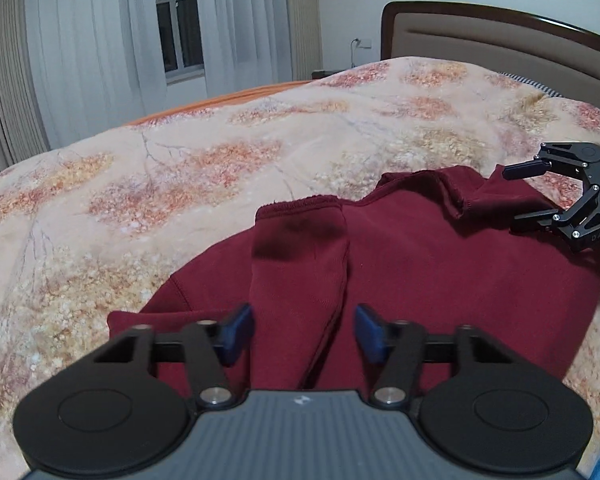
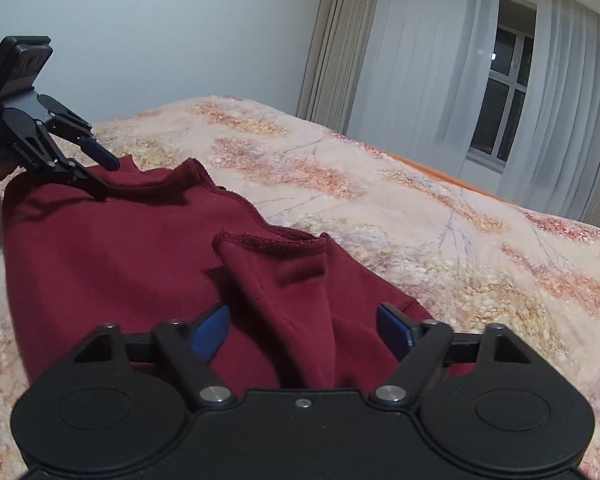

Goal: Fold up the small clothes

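Left wrist view first: nearest the lens, the left gripper (image 1: 304,334) has its blue pads (image 1: 239,334) standing apart, with a raised fold of the dark red garment (image 1: 440,264) running up between them. The cloth lies in the gap, and neither pad visibly presses on it. Past the fingertips the fold ends in a stitched cuff-like edge (image 1: 300,205), and the rest of the garment spreads flat to the right across the patterned bedspread (image 1: 180,168). At the right border the right gripper (image 1: 528,196) reaches in with its jaws parted — one finger above the garment's far edge, the other low over the red cloth. Farther back stand the padded headboard (image 1: 500,36), the sheer curtains (image 1: 100,40) and a dark window (image 1: 178,20).

Right wrist view, same order: the right gripper (image 2: 304,334) shows its blue pads (image 2: 210,332) wide apart with a ridge of the garment (image 2: 120,248) rising between them, untouched on either side as far as can be seen. A hemmed opening (image 2: 272,242) sits just beyond. At the far left the left gripper (image 2: 110,180) points down at the garment's upper edge, fingers spread — the lower tip is on or just above the cloth. Behind it, bedspread (image 2: 420,220), plain wall, curtains (image 2: 420,52) and window (image 2: 500,92).
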{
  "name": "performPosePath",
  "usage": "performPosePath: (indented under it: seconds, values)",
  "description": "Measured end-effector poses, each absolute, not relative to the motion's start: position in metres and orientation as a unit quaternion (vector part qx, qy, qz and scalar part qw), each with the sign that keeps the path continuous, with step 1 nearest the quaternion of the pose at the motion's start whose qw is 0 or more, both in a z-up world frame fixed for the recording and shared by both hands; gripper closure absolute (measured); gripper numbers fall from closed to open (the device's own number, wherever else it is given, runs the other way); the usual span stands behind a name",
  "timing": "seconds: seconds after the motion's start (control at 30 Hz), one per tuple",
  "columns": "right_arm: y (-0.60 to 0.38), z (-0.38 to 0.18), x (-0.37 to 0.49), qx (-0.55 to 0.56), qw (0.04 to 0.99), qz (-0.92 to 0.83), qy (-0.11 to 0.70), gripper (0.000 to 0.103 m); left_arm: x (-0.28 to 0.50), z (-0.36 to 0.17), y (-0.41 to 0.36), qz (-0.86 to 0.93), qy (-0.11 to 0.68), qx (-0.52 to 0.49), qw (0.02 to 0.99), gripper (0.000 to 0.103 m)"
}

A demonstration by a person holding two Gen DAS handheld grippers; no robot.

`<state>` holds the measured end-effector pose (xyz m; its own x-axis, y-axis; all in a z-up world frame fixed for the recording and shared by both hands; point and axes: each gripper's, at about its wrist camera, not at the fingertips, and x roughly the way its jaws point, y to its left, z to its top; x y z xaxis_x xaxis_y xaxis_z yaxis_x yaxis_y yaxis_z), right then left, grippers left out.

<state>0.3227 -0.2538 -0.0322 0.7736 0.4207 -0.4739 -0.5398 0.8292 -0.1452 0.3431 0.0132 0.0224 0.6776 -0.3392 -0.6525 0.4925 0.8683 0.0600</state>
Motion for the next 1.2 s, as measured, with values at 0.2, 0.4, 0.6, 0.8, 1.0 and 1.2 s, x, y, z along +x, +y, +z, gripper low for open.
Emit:
performPosePath:
  seconds: [0.2,0.4,0.6,0.8,1.0,1.2]
  values:
    - [-0.252,-0.032,0.333,-0.115,0.938,0.249,0.212,0.080,0.346,0.026,0.028,-0.199,0.317,0.077,0.924,0.096]
    - [-0.276,-0.023,0.345,-0.025,0.960,0.197,0.195,0.096,0.339,0.038,0.055,-0.160,0.270,0.006,0.950,0.097]
    - [-0.309,-0.035,0.367,0.071,0.962,0.129,0.232,0.097,0.349,0.020,0.080,-0.134,0.294,-0.084,0.943,0.097]
    - [-0.315,-0.057,0.372,0.098,0.953,0.115,0.263,0.097,0.360,-0.010,0.107,-0.105,0.322,-0.174,0.925,0.097]
    - [-0.314,-0.058,0.371,0.101,0.953,0.115,0.262,0.097,0.357,-0.010,0.121,-0.087,0.316,-0.179,0.928,0.097]
    - [-0.313,-0.060,0.371,0.096,0.954,0.111,0.263,0.094,0.356,-0.006,0.120,-0.084,0.311,-0.164,0.932,0.094]
